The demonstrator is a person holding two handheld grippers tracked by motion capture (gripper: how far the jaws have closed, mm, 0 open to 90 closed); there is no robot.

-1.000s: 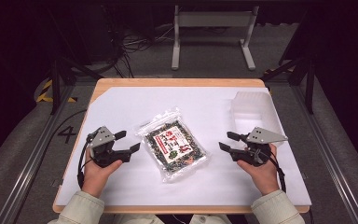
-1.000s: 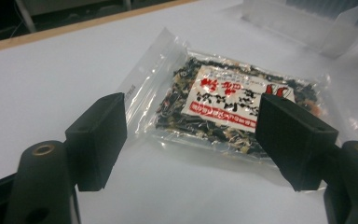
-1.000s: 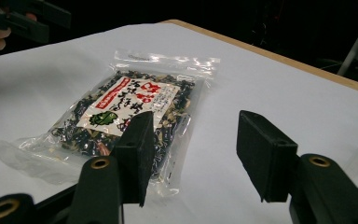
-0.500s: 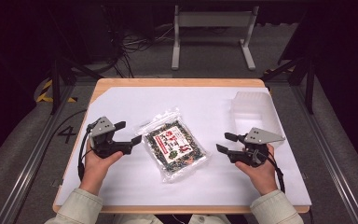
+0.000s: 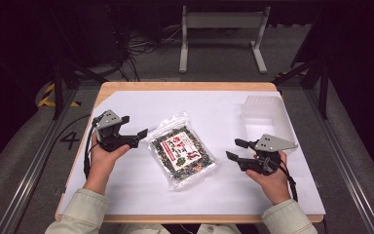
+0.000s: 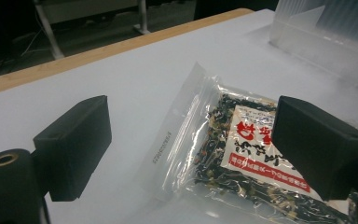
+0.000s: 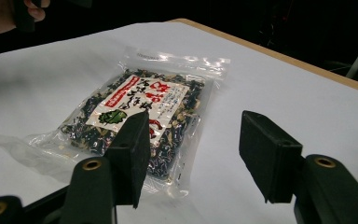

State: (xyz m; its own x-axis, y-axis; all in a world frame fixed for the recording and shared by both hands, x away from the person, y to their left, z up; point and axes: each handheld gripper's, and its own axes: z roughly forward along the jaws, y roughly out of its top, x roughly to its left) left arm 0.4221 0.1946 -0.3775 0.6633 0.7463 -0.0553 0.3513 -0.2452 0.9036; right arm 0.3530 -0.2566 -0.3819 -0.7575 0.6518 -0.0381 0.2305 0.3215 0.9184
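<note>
Since the snack bag (image 5: 181,155) lies flat mid-counter (image 5: 233,204) between both grippers, untouched, expect it to be light, floppy and slick, with crinkly film and brittle dried contents. Left gripper (image 5: 132,132) sits just beside its top seal corner; its fingers (image 6: 74,144) have just been opening, nothing between them. Right gripper (image 5: 235,149) fingers (image 7: 130,154) stand apart and empty. Best hold, I'd say: the clear seal strip along the top edge, not the filled middle.

Lab: white-covered table (image 5: 126,105), aluminium rail frame (image 5: 27,190), floor cables (image 5: 126,48), dark surround.
</note>
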